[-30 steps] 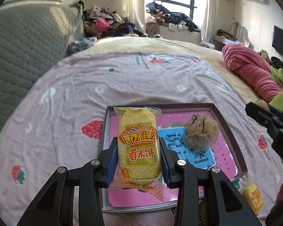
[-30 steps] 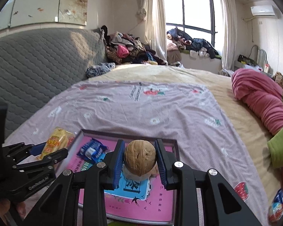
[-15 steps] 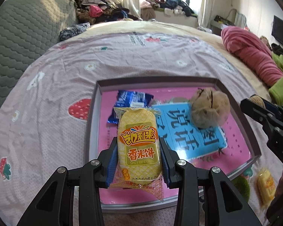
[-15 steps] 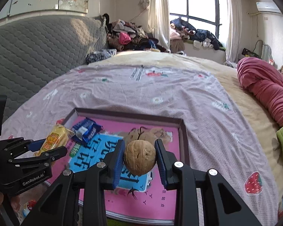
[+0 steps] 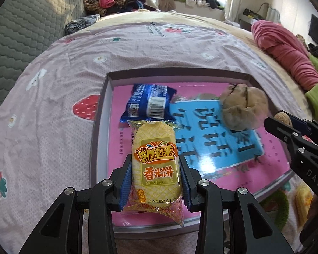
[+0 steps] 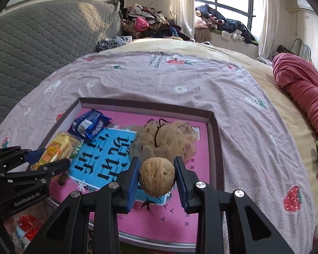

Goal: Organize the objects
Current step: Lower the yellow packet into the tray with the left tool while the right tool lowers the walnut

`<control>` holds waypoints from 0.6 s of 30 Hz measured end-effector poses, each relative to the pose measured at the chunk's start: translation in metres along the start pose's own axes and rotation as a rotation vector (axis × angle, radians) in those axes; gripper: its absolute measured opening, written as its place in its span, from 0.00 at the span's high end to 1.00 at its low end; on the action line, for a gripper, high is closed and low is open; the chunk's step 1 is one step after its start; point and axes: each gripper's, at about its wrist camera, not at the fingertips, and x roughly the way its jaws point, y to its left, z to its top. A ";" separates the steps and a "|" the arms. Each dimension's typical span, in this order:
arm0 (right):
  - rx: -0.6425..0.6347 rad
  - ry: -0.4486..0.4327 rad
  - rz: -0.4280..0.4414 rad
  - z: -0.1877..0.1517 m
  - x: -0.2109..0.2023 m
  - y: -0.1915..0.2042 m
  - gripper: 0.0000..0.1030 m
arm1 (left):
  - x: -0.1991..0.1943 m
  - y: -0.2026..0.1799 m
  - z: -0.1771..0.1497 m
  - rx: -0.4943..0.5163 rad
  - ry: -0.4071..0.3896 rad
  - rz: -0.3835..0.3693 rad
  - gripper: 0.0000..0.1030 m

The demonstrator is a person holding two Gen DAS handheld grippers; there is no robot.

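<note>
Left gripper point(image 5: 155, 176) clamps a rice cake point(image 5: 155, 165) over the tray's point(image 5: 99, 114) left rim; right gripper point(image 6: 156, 176) pinches a walnut point(image 6: 156, 176) over open pink floor.

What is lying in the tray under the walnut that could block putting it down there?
The walnut in the right gripper hangs over the tray. A beige mesh pouch lies just beyond it; the pink floor nearer the camera looks bare.

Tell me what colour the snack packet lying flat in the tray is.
Blue with white panels, clearest in the left wrist view.
</note>
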 end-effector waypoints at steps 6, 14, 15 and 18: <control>-0.008 0.040 -0.009 -0.004 0.011 0.001 0.68 | 0.005 0.004 -0.001 -0.009 0.019 0.001 0.60; 0.004 0.098 -0.020 -0.009 0.028 -0.005 0.68 | 0.011 0.002 -0.002 0.007 0.045 0.001 0.60; 0.004 0.102 -0.020 -0.010 0.029 -0.005 0.68 | 0.012 0.002 -0.002 0.007 0.047 0.001 0.60; 0.003 0.112 -0.020 -0.011 0.033 -0.004 0.68 | 0.013 0.003 -0.002 0.004 0.053 -0.003 0.60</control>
